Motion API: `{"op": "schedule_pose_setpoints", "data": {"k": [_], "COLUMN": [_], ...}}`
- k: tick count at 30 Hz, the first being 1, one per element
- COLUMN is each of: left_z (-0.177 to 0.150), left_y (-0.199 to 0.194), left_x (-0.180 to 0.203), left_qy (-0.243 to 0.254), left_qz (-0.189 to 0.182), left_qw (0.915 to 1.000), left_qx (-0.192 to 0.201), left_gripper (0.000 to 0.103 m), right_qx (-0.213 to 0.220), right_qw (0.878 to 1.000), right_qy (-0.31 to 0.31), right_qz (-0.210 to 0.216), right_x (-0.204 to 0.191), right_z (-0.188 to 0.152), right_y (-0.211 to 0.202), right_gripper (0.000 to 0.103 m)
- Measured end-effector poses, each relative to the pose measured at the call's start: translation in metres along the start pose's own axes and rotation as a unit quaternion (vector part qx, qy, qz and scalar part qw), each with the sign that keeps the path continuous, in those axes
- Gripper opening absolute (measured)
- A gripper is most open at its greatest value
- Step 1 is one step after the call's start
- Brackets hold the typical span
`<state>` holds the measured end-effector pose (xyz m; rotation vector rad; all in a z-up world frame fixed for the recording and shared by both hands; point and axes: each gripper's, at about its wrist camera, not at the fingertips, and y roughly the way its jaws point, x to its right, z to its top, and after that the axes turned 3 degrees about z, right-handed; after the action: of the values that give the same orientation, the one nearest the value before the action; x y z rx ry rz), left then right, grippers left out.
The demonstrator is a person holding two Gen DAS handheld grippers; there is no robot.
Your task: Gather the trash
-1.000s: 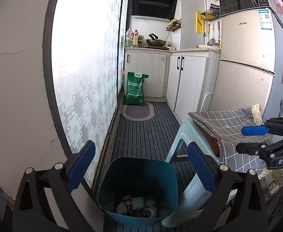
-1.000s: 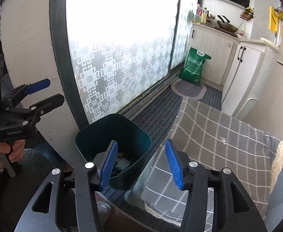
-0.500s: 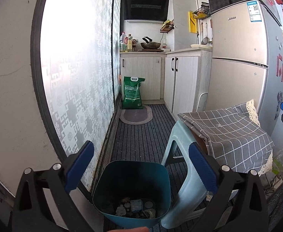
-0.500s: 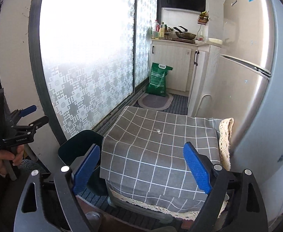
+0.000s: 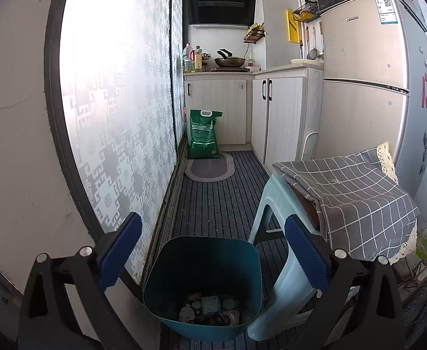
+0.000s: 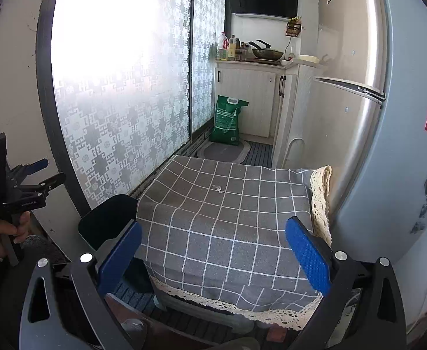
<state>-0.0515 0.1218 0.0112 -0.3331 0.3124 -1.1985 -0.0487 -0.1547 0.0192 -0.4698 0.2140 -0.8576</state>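
Bin [image 5: 204,277] stands upright, mouth upward; left tongs [image 5: 213,259] spread, right tongs [image 6: 213,258] opening, empty.

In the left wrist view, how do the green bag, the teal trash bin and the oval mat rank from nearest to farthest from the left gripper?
From the left gripper:
1. Teal trash bin, directly below and ahead, between the open fingers.
2. Oval mat, on the floor down the aisle.
3. Green bag, standing just behind the mat, against the cabinet.

Blown-out window [image 5: 111,58] glare, sharp, fisheye-curved edges
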Motion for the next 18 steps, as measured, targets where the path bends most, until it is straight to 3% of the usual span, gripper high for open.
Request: {"op": "schedule_pose_setpoints", "data": {"k": [18], "left_z": [-0.0007], "left_y": [-0.0004], "left_x": [-0.0016], "left_qy": [-0.007], "left_qz": [0.000], "left_qw": [1.0000], "left_qx": [0.002], "left_gripper": [0.100], "right_qx": [-0.003], "right_qw": [1.000], "right_qy": [-0.010], "right_qz": [0.018], "right_x": [-0.0002], "right_z": [0.0003], "right_y": [0.0006], "right_gripper": [0.100]}}
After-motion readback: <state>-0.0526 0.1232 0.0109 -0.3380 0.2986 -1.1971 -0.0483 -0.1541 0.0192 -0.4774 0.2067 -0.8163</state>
